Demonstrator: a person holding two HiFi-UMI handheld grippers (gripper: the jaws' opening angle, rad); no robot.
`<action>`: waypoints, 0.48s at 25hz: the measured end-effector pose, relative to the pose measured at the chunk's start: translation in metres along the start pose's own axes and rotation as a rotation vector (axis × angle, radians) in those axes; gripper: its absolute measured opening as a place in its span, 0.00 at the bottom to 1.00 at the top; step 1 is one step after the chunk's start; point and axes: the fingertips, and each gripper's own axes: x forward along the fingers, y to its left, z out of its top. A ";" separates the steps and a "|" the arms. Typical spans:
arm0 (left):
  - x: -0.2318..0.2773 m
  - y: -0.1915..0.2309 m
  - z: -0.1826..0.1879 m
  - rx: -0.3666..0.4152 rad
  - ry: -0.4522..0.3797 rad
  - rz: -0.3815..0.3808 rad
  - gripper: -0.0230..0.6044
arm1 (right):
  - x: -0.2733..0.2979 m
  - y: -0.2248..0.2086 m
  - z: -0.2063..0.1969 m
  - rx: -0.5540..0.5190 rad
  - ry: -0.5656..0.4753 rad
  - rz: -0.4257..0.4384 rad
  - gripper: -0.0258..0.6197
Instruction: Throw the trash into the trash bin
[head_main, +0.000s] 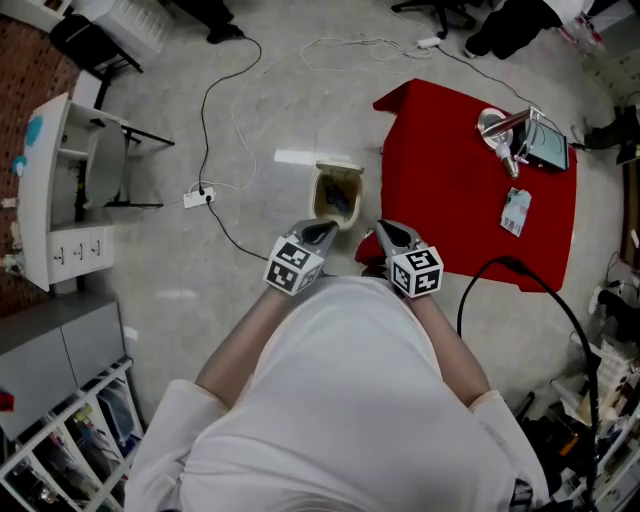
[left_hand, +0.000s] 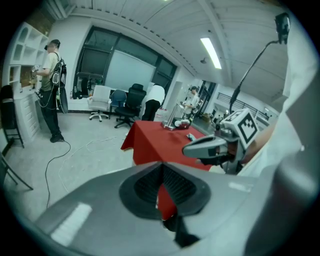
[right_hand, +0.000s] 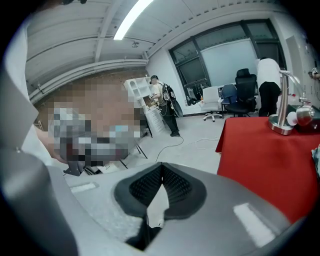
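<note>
The left gripper (left_hand: 162, 172) and right gripper (right_hand: 161, 175) are both closed, ribbed rubber pad against pad, with nothing between. The trash, a small pale packet (head_main: 516, 211), lies flat on the red-clothed table (head_main: 440, 170) toward its right edge. It looks thin, light and crinkly, best pinched by an edge. The beige plastic trash bin (head_main: 337, 195) stands just beside the table's left edge.

You hold two grippers, left gripper (head_main: 325, 231) and right gripper (head_main: 386, 230); you face one bin (head_main: 340, 170), one red table (head_main: 450, 190).
</note>
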 end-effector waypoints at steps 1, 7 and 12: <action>0.004 -0.004 0.002 0.006 0.001 -0.005 0.04 | -0.004 -0.004 -0.002 0.005 -0.002 -0.004 0.04; 0.034 -0.031 0.014 0.032 0.010 -0.030 0.04 | -0.030 -0.036 -0.011 0.048 -0.015 -0.028 0.04; 0.065 -0.058 0.029 0.054 0.010 -0.057 0.04 | -0.053 -0.068 -0.018 0.087 -0.029 -0.050 0.04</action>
